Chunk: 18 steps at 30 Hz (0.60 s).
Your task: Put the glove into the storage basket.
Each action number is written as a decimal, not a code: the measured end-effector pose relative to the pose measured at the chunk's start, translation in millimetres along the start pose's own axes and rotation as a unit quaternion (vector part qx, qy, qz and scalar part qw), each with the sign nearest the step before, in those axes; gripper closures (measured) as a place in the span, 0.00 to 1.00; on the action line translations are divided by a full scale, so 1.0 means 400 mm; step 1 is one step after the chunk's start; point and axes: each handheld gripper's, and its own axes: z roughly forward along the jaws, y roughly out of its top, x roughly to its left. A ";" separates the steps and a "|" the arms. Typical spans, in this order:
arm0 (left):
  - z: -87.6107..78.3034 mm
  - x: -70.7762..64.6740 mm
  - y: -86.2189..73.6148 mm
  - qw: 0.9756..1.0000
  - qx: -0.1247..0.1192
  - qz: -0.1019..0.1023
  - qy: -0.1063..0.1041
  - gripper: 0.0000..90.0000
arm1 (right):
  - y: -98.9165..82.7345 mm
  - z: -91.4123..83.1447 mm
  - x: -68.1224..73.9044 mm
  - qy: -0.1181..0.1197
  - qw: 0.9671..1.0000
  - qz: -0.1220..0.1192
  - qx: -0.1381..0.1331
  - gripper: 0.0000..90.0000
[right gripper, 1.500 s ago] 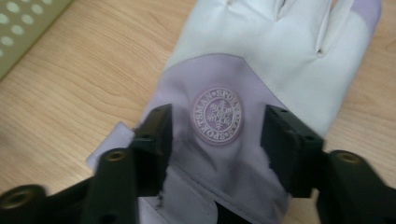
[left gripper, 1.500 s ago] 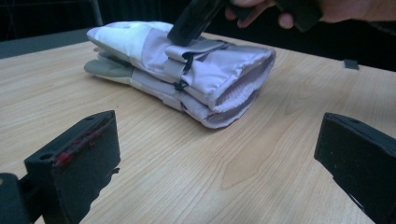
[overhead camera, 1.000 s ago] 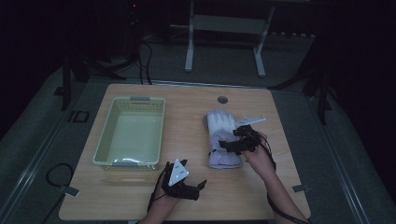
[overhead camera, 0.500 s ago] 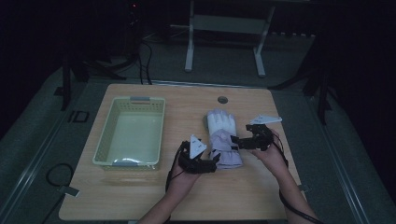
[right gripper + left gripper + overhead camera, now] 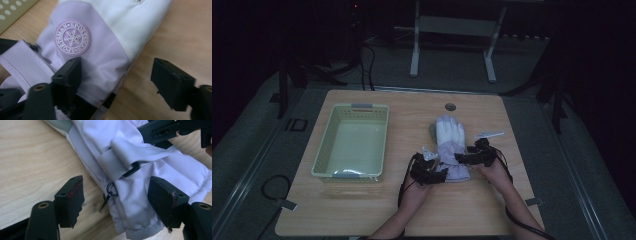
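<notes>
A white and lavender ski glove (image 5: pixel 451 145) lies flat on the wooden table (image 5: pixel 362 210), fingers pointing away from me. My left gripper (image 5: pixel 437 172) is at the cuff's left edge. Its jaws have just been closing and straddle the cuff hem (image 5: pixel 140 170) with its small black clip (image 5: pixel 111 191), pads not pressing. My right gripper (image 5: pixel 462 159) is at the cuff's right side. Its jaws have also just been closing. One jaw rests over the lavender fabric below the snowflake badge (image 5: pixel 72 37) and the other over bare wood, so the glove's edge lies between them, ungripped.
A pale green plastic basket (image 5: pixel 324 145) stands on the left half of the table; its corner (image 5: pixel 12 10) appears in the right gripper view. A round hole (image 5: pixel 450 107) sits near the table's far edge. The right gripper's black jaw (image 5: pixel 170 130) crosses the top of the left gripper view.
My left gripper has slid right from the table's front to the glove's cuff. My right gripper has dropped onto the cuff's right side. Both pairs of jaws stand narrower.
</notes>
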 end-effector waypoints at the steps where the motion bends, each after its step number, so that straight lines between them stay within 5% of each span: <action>1: 0.000 0.000 0.000 1.000 0.000 0.000 0.000 0.37 | 0.000 0.000 0.000 0.000 1.000 0.000 0.000 0.31; 2: 0.007 0.005 -0.002 1.000 0.005 -0.008 -0.017 0.40 | -0.004 0.007 -0.010 0.025 0.999 0.017 0.009 0.43; 3: 0.007 0.005 -0.002 1.000 0.005 -0.008 -0.017 0.40 | -0.004 0.007 -0.010 0.025 0.999 0.017 0.009 0.43; 4: 0.012 0.009 -0.004 0.999 0.008 -0.009 -0.031 0.45 | -0.004 0.011 -0.015 0.051 0.998 0.027 0.018 0.51; 9: 0.020 0.025 -0.002 0.997 0.021 -0.026 -0.063 0.57 | -0.002 0.015 -0.016 0.065 0.997 0.032 0.027 0.61; 10: 0.019 0.023 0.001 0.997 0.024 -0.025 -0.069 0.63 | 0.001 0.011 -0.006 0.056 0.998 0.018 0.030 0.75; 12: 0.015 0.018 0.007 0.998 0.027 -0.017 -0.063 0.74 | 0.007 0.005 0.014 0.022 0.999 0.000 0.032 0.86; 18: 0.012 0.026 0.018 0.997 0.036 -0.012 -0.069 0.83 | 0.013 0.002 0.048 -0.021 0.999 -0.026 0.031 0.91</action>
